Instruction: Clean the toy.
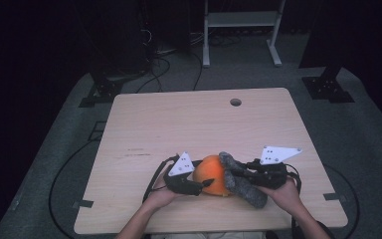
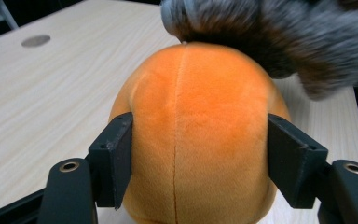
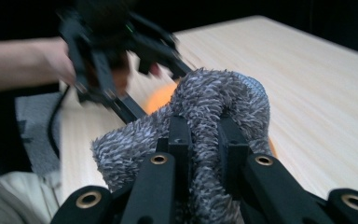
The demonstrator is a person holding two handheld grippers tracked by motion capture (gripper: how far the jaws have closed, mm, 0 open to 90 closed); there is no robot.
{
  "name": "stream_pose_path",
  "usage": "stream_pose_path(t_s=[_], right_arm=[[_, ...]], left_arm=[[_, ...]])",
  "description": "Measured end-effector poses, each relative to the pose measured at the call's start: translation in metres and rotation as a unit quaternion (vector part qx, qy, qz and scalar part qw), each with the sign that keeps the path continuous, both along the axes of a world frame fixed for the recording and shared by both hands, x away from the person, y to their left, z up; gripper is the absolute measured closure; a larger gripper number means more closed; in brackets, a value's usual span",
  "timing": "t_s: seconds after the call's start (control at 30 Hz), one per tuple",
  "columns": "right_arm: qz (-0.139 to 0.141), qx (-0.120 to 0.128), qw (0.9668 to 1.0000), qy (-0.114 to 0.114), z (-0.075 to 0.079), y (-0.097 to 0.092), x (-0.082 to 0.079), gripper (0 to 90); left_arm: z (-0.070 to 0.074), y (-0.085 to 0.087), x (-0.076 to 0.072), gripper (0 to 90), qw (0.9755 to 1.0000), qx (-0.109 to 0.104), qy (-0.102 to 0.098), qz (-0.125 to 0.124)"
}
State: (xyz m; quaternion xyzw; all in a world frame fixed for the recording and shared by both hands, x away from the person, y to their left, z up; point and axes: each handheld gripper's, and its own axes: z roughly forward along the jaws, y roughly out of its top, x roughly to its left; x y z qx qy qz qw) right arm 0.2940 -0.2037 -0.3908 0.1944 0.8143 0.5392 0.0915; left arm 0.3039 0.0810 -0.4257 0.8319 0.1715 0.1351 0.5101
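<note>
Orange plush ball (image 1: 212, 175) sits low centre of the high view on the worktop (image 1: 189, 119). Left gripper (image 2: 198, 158) pinches its 2 sides. Right gripper (image 3: 204, 140) is clamped on a grey fuzzy cloth (image 1: 241, 180), long axis running upper left to lower right, draped over the ball's right side.

A dim lab or recording studio: a bare wooden counter (image 1: 179, 119) stands on grey carpet (image 1: 358, 134), with a round cable hole (image 1: 236, 102) near its far edge. Beyond the counter, a white metal rack (image 1: 241, 30) rests on the floor beside tangled cables (image 1: 164, 59). Black stand bases (image 1: 328, 87) sit bolted at either far corner of the counter, and tape marks (image 1: 82, 204) dot the carpet beside its near left corner.
</note>
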Motion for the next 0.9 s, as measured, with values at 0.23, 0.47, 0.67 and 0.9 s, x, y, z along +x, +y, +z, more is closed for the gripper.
stream_pose_path(t_s=[0.23,0.47,0.67,0.9], right_arm=[[0.019,-0.013,0.9996,0.014,-0.011,0.017,0.011,78.5],[0.008,-0.009,0.9997,0.021,-0.019,0.009,0.012,78.4],[-0.011,-0.019,0.9995,0.022,-0.02,-0.002,0.013,78.4],[0.001,-0.012,0.9999,0.001,-0.007,0.006,0.007,78.4]], left_arm=[[0.001,0.001,-0.002,25.2,1.0,-0.002,-0.004,-0.004],[-0.005,0.003,0.007,10.8,0.9992,-0.012,0.039,-0.003],[-0.003,0.005,0.003,29.9,0.9999,-0.009,0.013,0.004],[0.001,-0.003,0.001,22.0,0.9999,-0.012,0.005,0.001]])
